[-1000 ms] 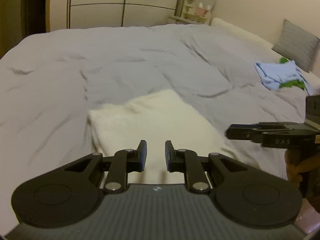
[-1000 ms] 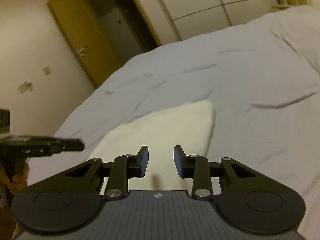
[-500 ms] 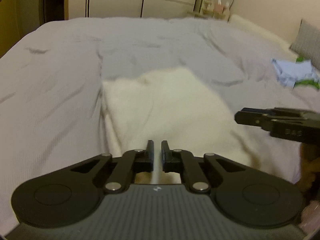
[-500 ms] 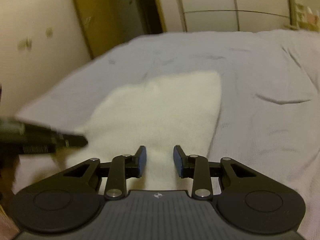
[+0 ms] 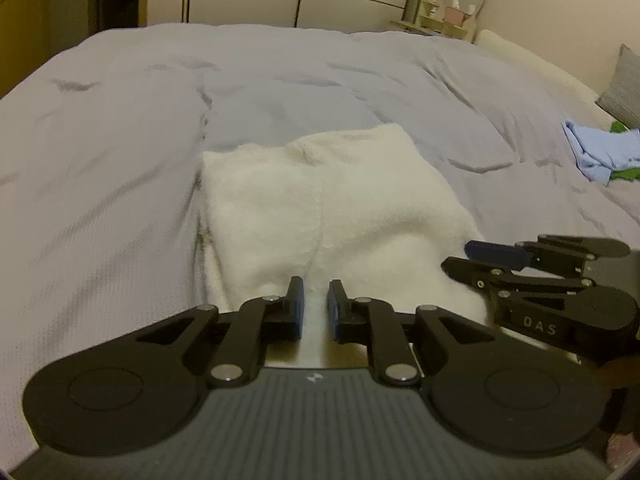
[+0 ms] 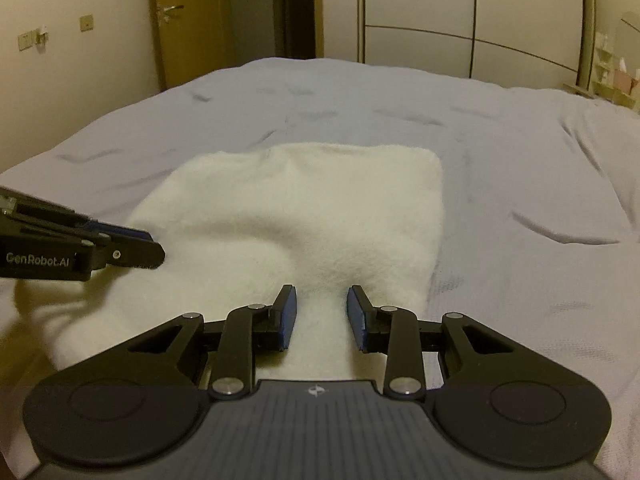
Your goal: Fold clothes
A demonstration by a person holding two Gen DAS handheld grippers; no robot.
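Nearest the cameras, both claws sat low over the near edge of the white fleece garment. Left claw had a narrow gap between its pads, right claw a wider one; fleece showed in both gaps but neither clearly gripped it. Garment lay as a rough rectangle near the bed's front edge, already doubled by the look of it; probably one more fold plus squaring left. Grey duvet was rumpled. Far right lay a blue and green clothes pile, likely still to do. Beyond were wardrobe doors and a wooden door
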